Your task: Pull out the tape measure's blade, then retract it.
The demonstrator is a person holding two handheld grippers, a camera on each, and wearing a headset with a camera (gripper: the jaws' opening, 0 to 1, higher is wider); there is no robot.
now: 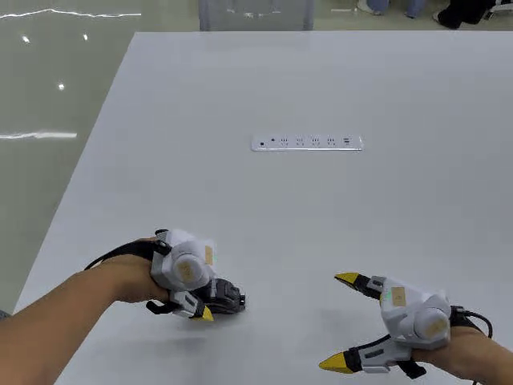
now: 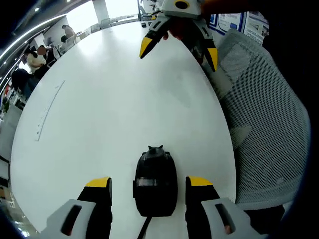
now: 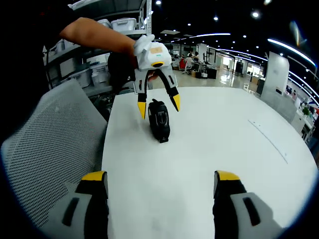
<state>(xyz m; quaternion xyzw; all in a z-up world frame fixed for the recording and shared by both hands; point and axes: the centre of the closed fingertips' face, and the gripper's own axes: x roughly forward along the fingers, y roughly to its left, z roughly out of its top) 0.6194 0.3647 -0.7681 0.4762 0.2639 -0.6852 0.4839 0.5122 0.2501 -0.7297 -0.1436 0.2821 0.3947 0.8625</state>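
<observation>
On the table [image 1: 321, 216]: tape [image 2: 155, 181] lies between the spread jaws of the left claw [image 2: 148, 182], not pinched yet.
Right claw [image 1: 340, 322]: spread too, well apart from it.
Risk: weak squeeze and the tape probably skids once its end gets tugged.

Mesh chair [image 2: 269, 124], white table [image 1: 321, 80], perhaps shelving [image 3: 99, 30]

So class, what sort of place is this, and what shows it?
Probably an open-plan office or lab: a large white table with a power strip, a mesh chair, and shelves of storage bins.
</observation>
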